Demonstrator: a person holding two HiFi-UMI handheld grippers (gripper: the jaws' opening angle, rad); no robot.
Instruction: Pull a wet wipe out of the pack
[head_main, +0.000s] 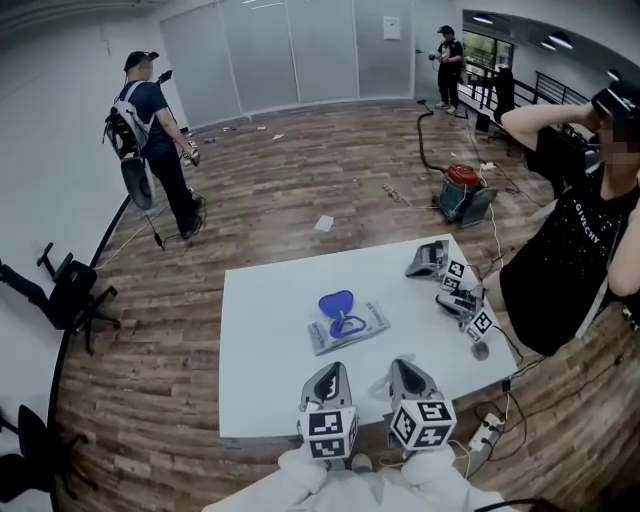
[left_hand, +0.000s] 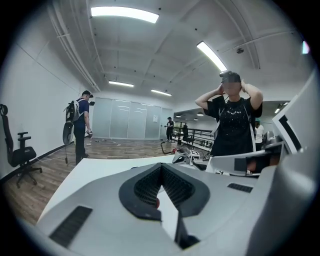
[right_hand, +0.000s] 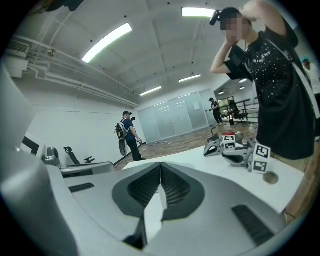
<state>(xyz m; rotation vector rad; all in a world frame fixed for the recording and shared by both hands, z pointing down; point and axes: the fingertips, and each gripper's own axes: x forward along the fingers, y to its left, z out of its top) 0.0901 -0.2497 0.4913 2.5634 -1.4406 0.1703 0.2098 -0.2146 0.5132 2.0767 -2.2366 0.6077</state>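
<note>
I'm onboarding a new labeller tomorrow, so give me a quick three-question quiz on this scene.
1. True or false: the right tool is gripping the wet wipe pack.
2. Where does the pack lie? A) near the middle of the table; B) on the floor; C) at the table's far right corner.
3. How do the jaws of the left tool stand?
Key: 1 false, it is at the table's near edge, shut and empty. 2 A. 3 together, with nothing between them.
</note>
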